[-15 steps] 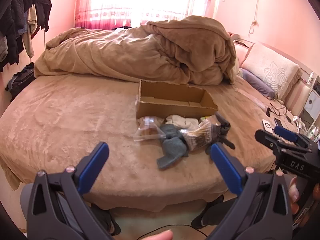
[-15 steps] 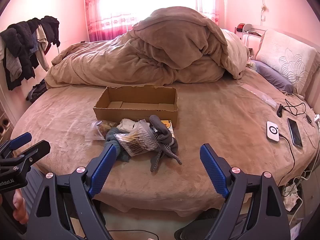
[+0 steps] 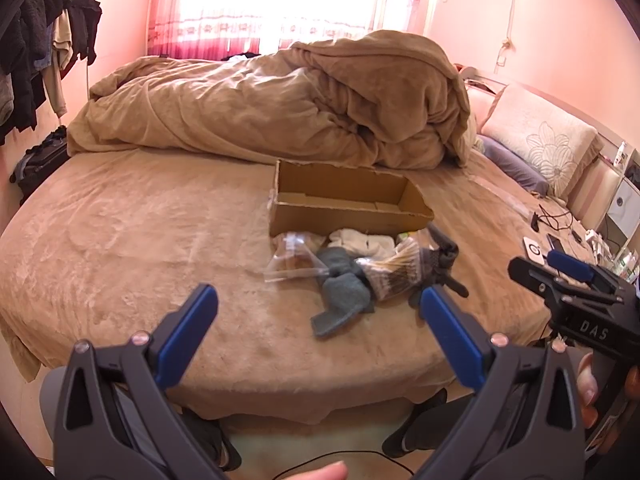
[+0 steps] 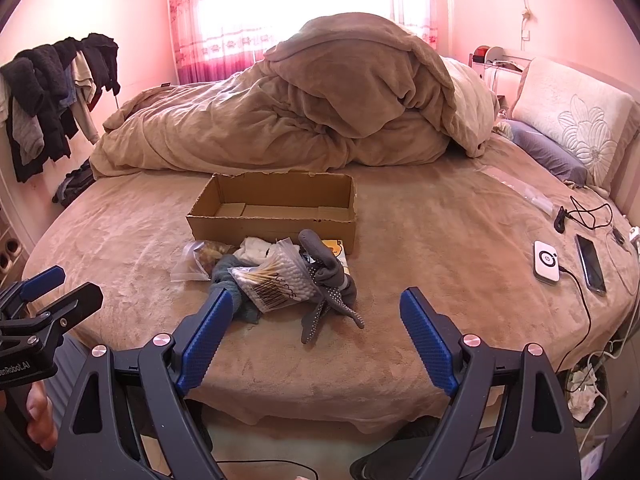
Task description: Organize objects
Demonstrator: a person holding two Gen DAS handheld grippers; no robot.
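An empty open cardboard box (image 3: 348, 208) (image 4: 276, 210) sits on the bed. In front of it lies a small pile: a clear bag of cotton swabs (image 4: 272, 278) (image 3: 394, 270), a dark grey dotted sock (image 4: 328, 280), a blue-grey cloth (image 3: 340, 296), a white cloth (image 3: 366, 240), a clear bag with brown contents (image 4: 202, 254) (image 3: 294, 258) and a yellow item (image 4: 334, 250). My left gripper (image 3: 318, 308) is open and empty, short of the pile. My right gripper (image 4: 316, 310) is open and empty, also short of the pile.
A heaped tan duvet (image 4: 320, 112) fills the back of the bed. Pillows (image 4: 576, 120) lie at the right. A white charger (image 4: 546, 266), a phone (image 4: 590, 264) and cables (image 4: 580, 216) lie on the right edge. Clothes (image 4: 52, 92) hang at the left wall.
Both grippers have shifted only slightly; the view of the pile and box is almost the same. Nothing was picked up or moved.
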